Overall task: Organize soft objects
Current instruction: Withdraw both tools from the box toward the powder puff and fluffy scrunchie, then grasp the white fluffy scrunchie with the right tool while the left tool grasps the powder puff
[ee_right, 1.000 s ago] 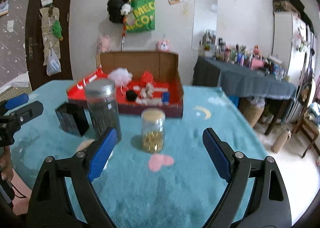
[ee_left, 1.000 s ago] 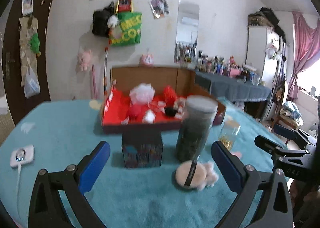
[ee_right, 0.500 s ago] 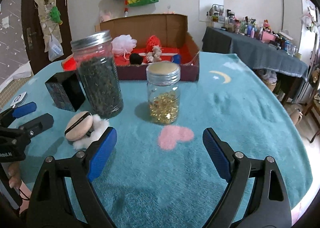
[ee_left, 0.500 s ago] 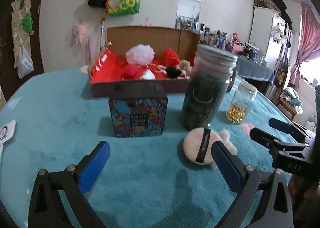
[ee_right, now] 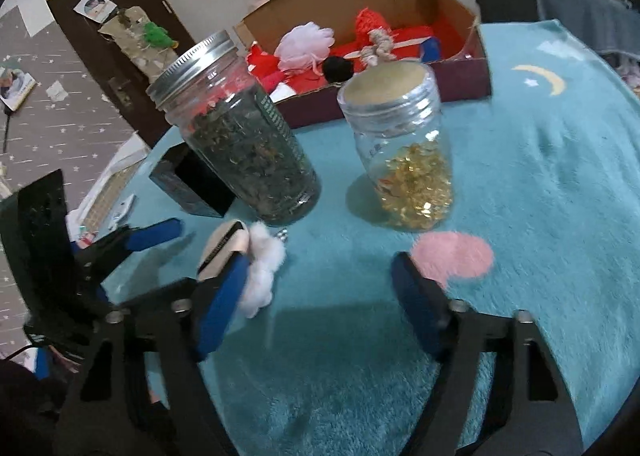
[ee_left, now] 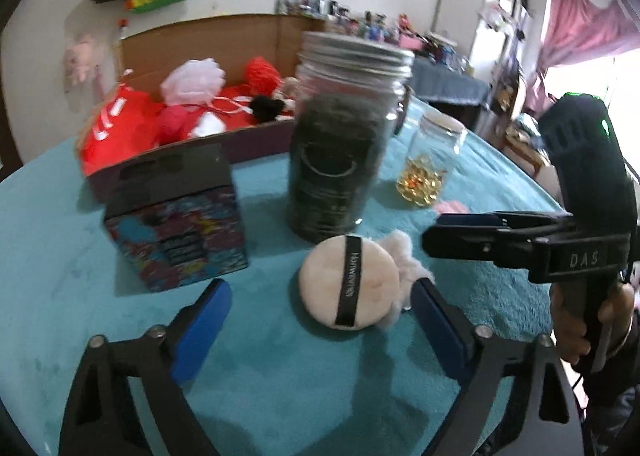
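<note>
A round beige powder puff (ee_left: 348, 284) with a black ribbon lies on the teal cloth, and a fluffy white pompom (ee_left: 404, 256) touches its far side. My left gripper (ee_left: 318, 330) is low over the cloth with its jaws closing. The puff's near edge lies between its blue fingertips, and the pads do not press on it. In the right wrist view the puff (ee_right: 224, 246) and pompom (ee_right: 262, 272) sit just outside my right gripper's (ee_right: 318, 300) left finger. Its jaws are closing too, over bare cloth. Behind stands a cardboard box (ee_left: 208, 36) with red, pink and white soft things.
A tall jar of dark leaves (ee_left: 340, 160) stands right behind the puff. To its right is a small jar of golden beads (ee_left: 428, 168), to its left a colourful carton (ee_left: 180, 232). A person's hand holds the right gripper at the picture's right edge.
Both grippers have sunk and come forward toward the puff, tilting down. The jaws of both stand narrower than before. The puff and jars have not moved.
</note>
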The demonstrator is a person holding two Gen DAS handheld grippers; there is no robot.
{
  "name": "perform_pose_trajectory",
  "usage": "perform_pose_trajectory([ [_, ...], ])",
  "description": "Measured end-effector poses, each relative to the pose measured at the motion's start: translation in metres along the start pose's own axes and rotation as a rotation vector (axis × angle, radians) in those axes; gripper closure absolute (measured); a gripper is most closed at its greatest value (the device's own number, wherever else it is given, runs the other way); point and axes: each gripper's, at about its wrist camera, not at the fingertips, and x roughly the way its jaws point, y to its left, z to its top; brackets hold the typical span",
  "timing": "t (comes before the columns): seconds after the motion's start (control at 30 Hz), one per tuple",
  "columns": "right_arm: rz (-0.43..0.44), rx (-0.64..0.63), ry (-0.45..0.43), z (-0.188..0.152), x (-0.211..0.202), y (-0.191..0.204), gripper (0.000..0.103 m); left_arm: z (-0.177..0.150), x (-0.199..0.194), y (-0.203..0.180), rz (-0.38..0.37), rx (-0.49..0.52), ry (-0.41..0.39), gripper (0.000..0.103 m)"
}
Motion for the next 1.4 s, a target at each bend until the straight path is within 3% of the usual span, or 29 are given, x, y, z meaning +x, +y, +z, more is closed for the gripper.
perform_pose_trajectory([
  [0.13, 0.071, 0.009, 0.045, 0.004, 0.009, 0.001, 0.050, 0.003, 0.009, -0.005, -0.028, 0.023, 0.030, 0.023],
  [0.2, 0.090, 0.008, 0.059, 0.006, 0.013, 0.003, 0.054, 0.004, 0.015, -0.004, -0.054, 0.016, 0.051, 0.038],
  [0.27, 0.114, 0.014, 0.075, 0.009, 0.018, 0.004, 0.060, 0.004, 0.017, -0.002, -0.079, 0.005, 0.060, 0.045],
  [0.3, 0.130, 0.018, 0.083, 0.009, 0.020, 0.005, 0.067, 0.004, 0.016, -0.001, -0.085, 0.000, 0.055, 0.050],
  [0.43, 0.201, 0.057, 0.117, 0.007, 0.030, 0.003, 0.091, 0.003, 0.014, 0.003, -0.096, -0.021, 0.051, 0.055],
  [0.5, 0.221, 0.066, 0.115, 0.006, 0.030, 0.004, 0.093, 0.002, 0.012, 0.004, -0.096, -0.024, 0.048, 0.057],
  [0.67, 0.184, 0.050, 0.062, 0.006, 0.010, 0.004, 0.095, -0.003, 0.007, 0.009, -0.041, -0.018, 0.070, 0.057],
  [0.87, 0.011, 0.049, 0.042, 0.001, -0.017, -0.011, 0.095, -0.006, 0.006, 0.012, -0.017, -0.014, 0.076, 0.051],
  [0.97, -0.137, -0.021, 0.024, -0.002, -0.021, -0.003, 0.092, -0.005, 0.009, 0.007, 0.014, 0.006, 0.071, 0.049],
  [1.07, -0.220, -0.107, -0.001, -0.008, -0.022, 0.011, 0.090, -0.006, 0.009, 0.004, 0.029, 0.020, 0.068, 0.046],
  [1.2, -0.304, -0.179, -0.043, -0.015, -0.023, 0.022, 0.085, -0.009, 0.004, 0.004, 0.061, 0.019, 0.050, 0.027],
  [1.27, -0.322, -0.192, -0.050, -0.016, -0.021, 0.023, 0.077, -0.009, 0.001, 0.006, 0.071, 0.013, 0.038, 0.027],
  [1.3, -0.333, -0.202, -0.053, -0.016, -0.020, 0.025, 0.064, -0.009, 0.001, 0.007, 0.067, 0.008, 0.040, 0.027],
  [1.33, -0.350, -0.221, -0.065, -0.018, -0.020, 0.027, 0.038, -0.010, 0.001, 0.008, 0.069, 0.004, 0.042, 0.027],
  [1.37, -0.360, -0.238, -0.080, -0.020, -0.020, 0.030, 0.029, -0.010, 0.001, 0.008, 0.074, 0.002, 0.042, 0.027],
  [1.4, -0.362, -0.251, -0.095, -0.021, -0.020, 0.034, 0.028, -0.010, 0.001, 0.008, 0.081, 0.002, 0.037, 0.027],
])
